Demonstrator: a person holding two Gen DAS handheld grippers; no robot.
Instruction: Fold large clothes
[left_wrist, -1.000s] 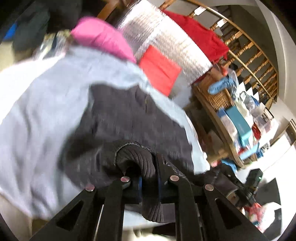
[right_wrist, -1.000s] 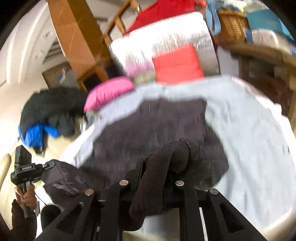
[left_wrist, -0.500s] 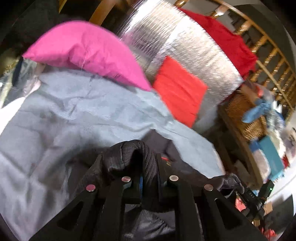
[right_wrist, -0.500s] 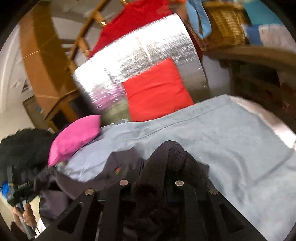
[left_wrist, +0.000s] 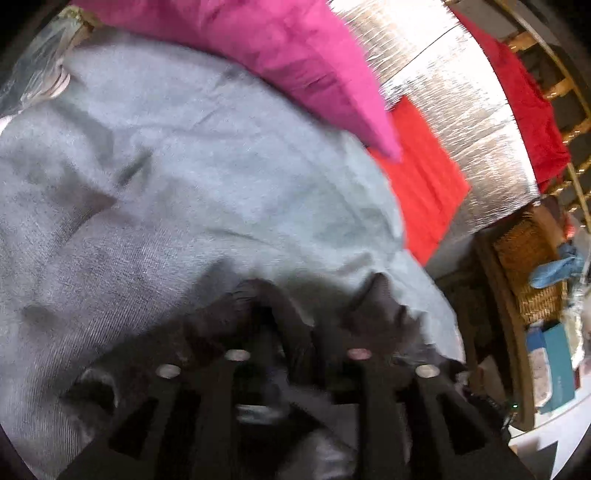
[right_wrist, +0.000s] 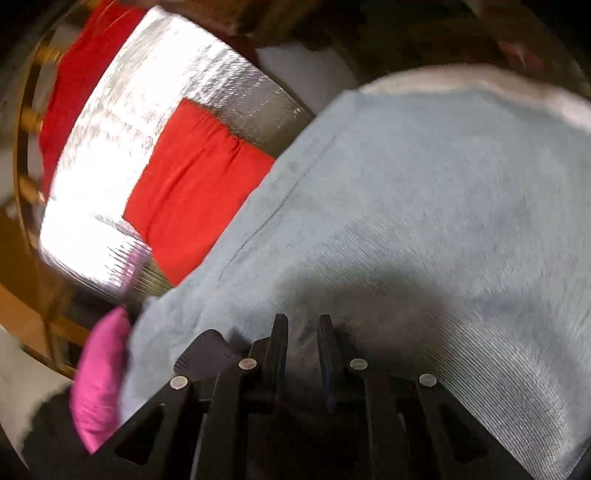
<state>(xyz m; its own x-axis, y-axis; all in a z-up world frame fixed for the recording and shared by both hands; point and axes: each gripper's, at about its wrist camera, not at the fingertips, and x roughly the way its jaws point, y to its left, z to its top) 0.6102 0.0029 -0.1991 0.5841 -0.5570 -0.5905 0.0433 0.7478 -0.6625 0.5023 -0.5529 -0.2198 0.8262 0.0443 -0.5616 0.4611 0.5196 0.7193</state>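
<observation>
Our left hand-held gripper (left_wrist: 295, 325) is opening, with blurry dark clothing (left_wrist: 373, 314) bunched around its fingers on the grey sheet (left_wrist: 184, 166). Our right hand-held gripper (right_wrist: 302, 332) looks nearly shut; a dark corner (right_wrist: 207, 354) peeks beside it, mostly hidden.

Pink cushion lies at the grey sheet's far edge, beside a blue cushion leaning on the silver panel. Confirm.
Not quite: the left wrist view shows a red cushion, not a blue one, leaning on the silver panel. The pink cushion is at the grey sheet's far edge.
</observation>
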